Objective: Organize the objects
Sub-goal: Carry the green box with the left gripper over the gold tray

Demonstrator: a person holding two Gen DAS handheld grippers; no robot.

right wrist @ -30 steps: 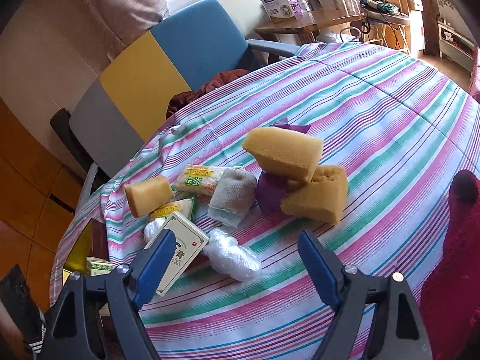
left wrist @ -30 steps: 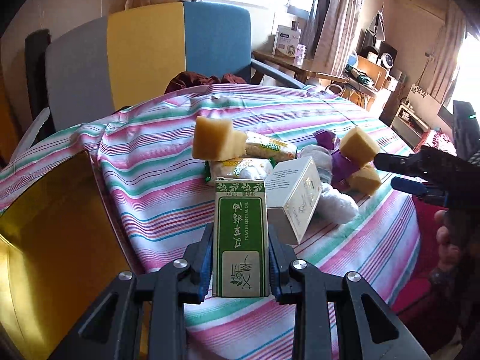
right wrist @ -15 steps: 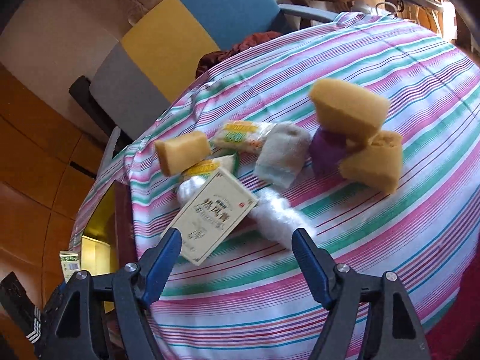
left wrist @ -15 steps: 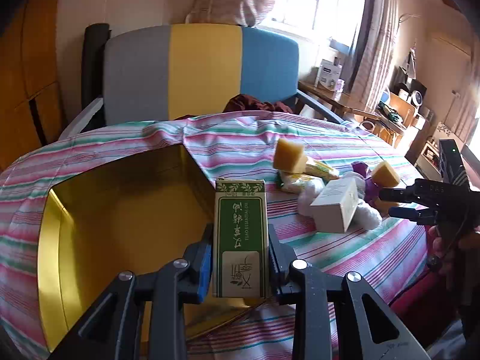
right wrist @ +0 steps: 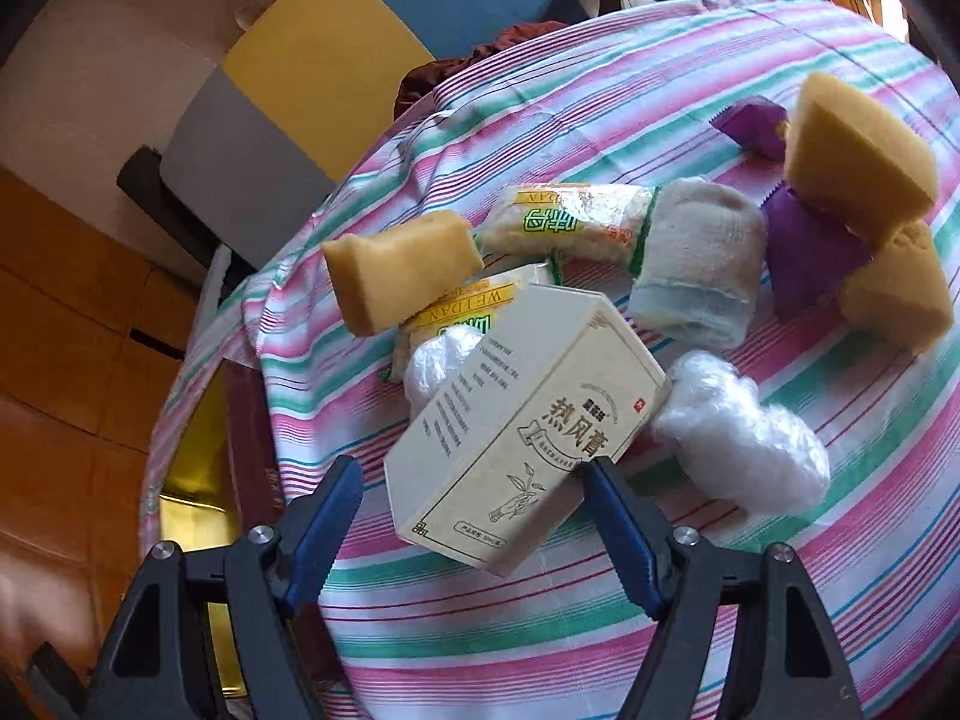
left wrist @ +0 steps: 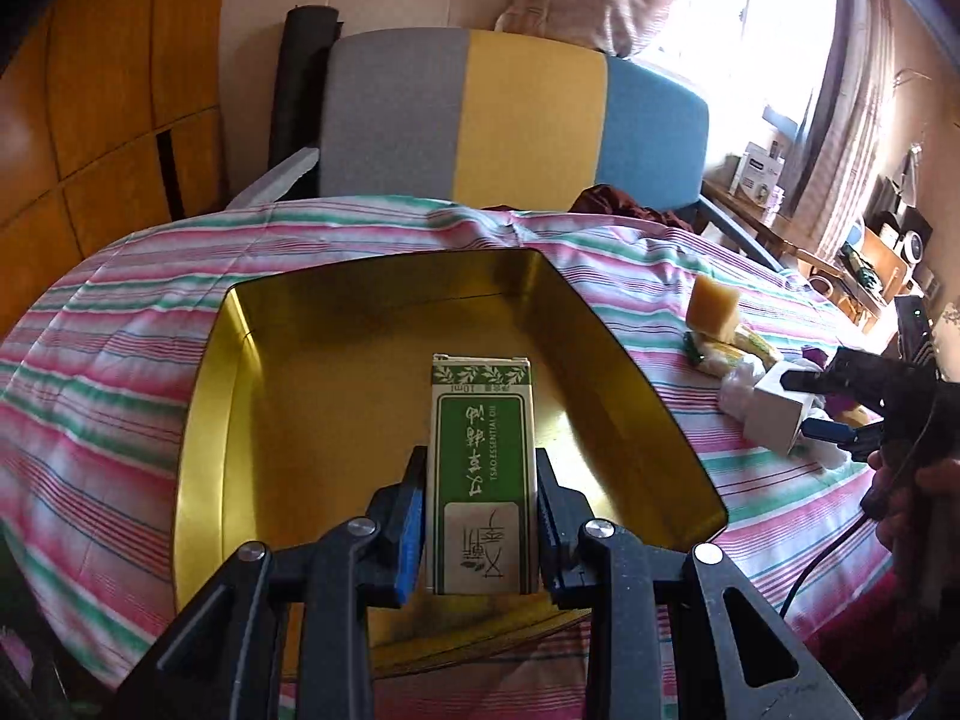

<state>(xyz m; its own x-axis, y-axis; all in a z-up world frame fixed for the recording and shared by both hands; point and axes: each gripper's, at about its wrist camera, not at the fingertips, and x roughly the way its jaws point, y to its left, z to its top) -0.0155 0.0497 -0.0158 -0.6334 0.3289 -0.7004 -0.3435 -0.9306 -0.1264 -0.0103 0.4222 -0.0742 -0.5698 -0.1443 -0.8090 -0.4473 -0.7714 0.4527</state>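
Observation:
My left gripper (left wrist: 480, 471) is shut on a green and white essential-oil box (left wrist: 482, 420) and holds it upright over the open gold tin (left wrist: 336, 360). My right gripper (right wrist: 471, 471) hangs low over the pile, its jaws closing around a cream box (right wrist: 528, 414) that lies tilted between them. The right pad is at the box's edge; the left pad stands apart from it. In the left wrist view the right gripper (left wrist: 816, 414) and the cream box (left wrist: 774, 414) show at the far right, with a hand behind them.
Around the cream box lie yellow sponges (right wrist: 402, 270), snack packs (right wrist: 570, 219), a rolled cloth (right wrist: 696, 264), a purple packet (right wrist: 804, 252) and plastic wads (right wrist: 744, 426) on the striped tablecloth (right wrist: 600, 630). A grey, yellow and blue chair (left wrist: 516, 120) stands behind the table.
My left gripper swung left with the green box, from in front of the pile to over the gold tin. My right gripper came down towards the cream box and its jaws narrowed.

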